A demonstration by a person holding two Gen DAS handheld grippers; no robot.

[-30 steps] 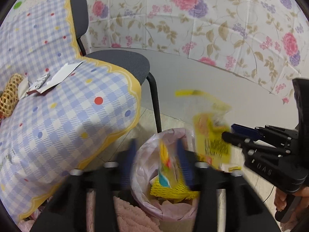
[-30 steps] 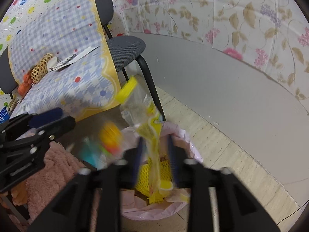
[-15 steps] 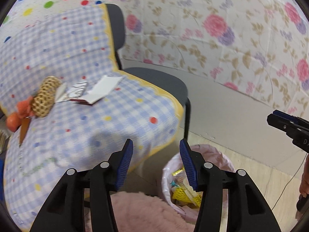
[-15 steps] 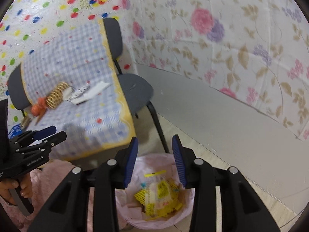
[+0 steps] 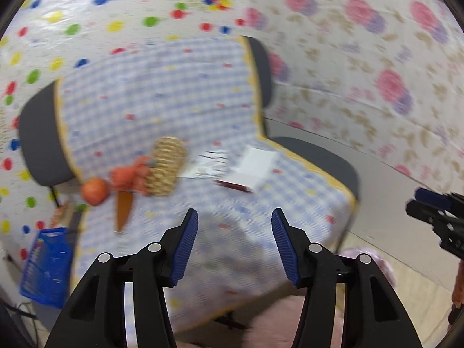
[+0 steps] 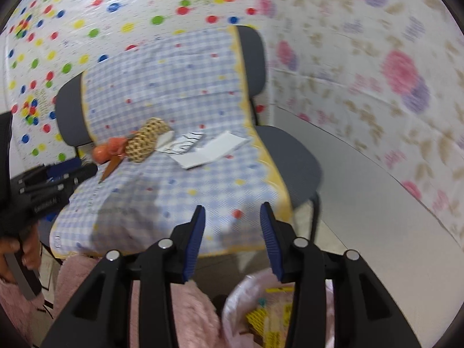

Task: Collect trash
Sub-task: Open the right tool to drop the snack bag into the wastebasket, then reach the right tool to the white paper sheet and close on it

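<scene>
While both tools hang above the checked cloth, we list what we see.

Trash on the cloth: we see a white paper (image 6: 211, 149) and a printed wrapper (image 6: 185, 142) lying flat near the cloth's right edge, touching each other; a tan foam net (image 6: 146, 139) lies just left of them, with orange peel (image 6: 108, 148) at its left end.
Trash already binned: we see yellow netting and wrappers (image 6: 269, 316) inside the pink-lined bin (image 6: 240, 290), which stands on the floor below the cloth's near edge.
Left gripper (image 5: 235, 243): we see its blue pads spread apart with nothing between them; its jaws have just been opening.
Right gripper (image 6: 232, 240): we see it released too, empty, its jaws having just been opening; it hangs over the bin and the cloth's near edge.
Checked cloth (image 6: 179, 197): we see it draped over two grey chairs (image 6: 293, 156), yellow trim along its edges.
Left edge of the cloth: we see a blue packet (image 5: 46, 266) below it; the blur hides what it is.
Pink fleece (image 6: 185, 313): we see it just left of the bin, at the bottom of both views.
Walls: we see dotted sheeting behind the chairs and flowered sheeting to the right.
</scene>
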